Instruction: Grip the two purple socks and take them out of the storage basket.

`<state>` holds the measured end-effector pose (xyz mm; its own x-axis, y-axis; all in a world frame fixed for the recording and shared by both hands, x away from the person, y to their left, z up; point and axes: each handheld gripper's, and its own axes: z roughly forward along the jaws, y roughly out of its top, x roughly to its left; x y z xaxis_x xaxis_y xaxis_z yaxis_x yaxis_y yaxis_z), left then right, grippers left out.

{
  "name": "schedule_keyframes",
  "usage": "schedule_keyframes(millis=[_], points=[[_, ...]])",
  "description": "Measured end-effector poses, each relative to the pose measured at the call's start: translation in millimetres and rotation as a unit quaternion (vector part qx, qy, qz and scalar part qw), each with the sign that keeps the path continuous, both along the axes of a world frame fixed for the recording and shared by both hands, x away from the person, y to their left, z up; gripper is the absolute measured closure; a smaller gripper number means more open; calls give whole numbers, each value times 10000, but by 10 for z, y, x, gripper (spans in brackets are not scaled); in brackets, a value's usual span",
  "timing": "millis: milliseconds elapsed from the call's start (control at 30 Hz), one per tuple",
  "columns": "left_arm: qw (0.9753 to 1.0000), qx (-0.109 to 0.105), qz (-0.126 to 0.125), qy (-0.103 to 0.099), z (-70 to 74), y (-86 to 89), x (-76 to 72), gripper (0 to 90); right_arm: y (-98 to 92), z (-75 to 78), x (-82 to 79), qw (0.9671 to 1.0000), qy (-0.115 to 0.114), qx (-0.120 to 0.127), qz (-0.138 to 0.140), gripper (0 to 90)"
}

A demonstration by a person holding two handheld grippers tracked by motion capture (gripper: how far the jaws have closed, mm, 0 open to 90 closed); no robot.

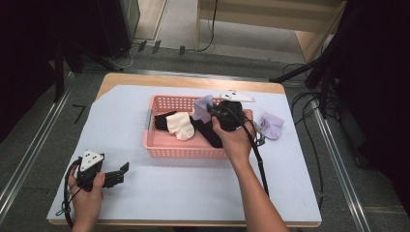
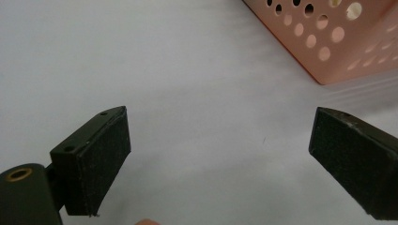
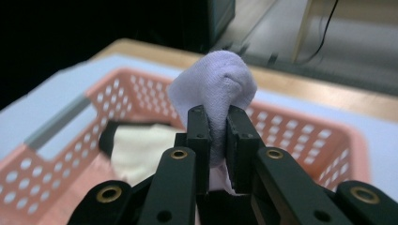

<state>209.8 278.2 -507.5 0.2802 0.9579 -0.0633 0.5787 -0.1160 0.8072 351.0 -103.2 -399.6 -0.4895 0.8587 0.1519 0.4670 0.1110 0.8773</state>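
Note:
A pink perforated basket point(image 1: 159, 150) stands mid-table, holding a cream sock point(image 1: 180, 125) and a black sock point(image 1: 209, 134). My right gripper point(image 1: 212, 111) hangs over the basket's far right part, shut on a lilac sock point(image 1: 202, 107); in the right gripper view that lilac sock point(image 3: 217, 89) bulges above the closed right gripper point(image 3: 218, 123). A second lilac sock point(image 1: 270, 125) lies on the cloth right of the basket. My left gripper point(image 1: 124, 169) rests near the table's front left, open, with bare cloth between the pads point(image 2: 105, 161).
The table is covered by a pale blue cloth point(image 1: 145, 193). A white plate-like part point(image 1: 237, 95) lies behind the basket. The basket's corner point(image 2: 338, 51) is ahead of the left gripper. Cables and stands surround the table on the floor.

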Motion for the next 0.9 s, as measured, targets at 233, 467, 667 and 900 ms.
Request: schedule_keyframes(millis=[233, 467, 667, 900], points=[[10000, -1, 1, -10, -1, -1, 0, 67, -202, 32, -65, 9931, -1064, 296, -386, 817], [10000, 11, -13, -9, 1, 3, -3, 67, -486, 56, -112, 9794, -1741, 413, -938, 818], [10000, 9, 6, -21, 1, -2, -5, 67, -759, 28, -87, 9724, -1831, 331, -1409, 820], [10000, 6, -1, -17, 1, 0, -5, 67, -1068, -91, -63, 9652, -1791, 147, -1902, 819]])
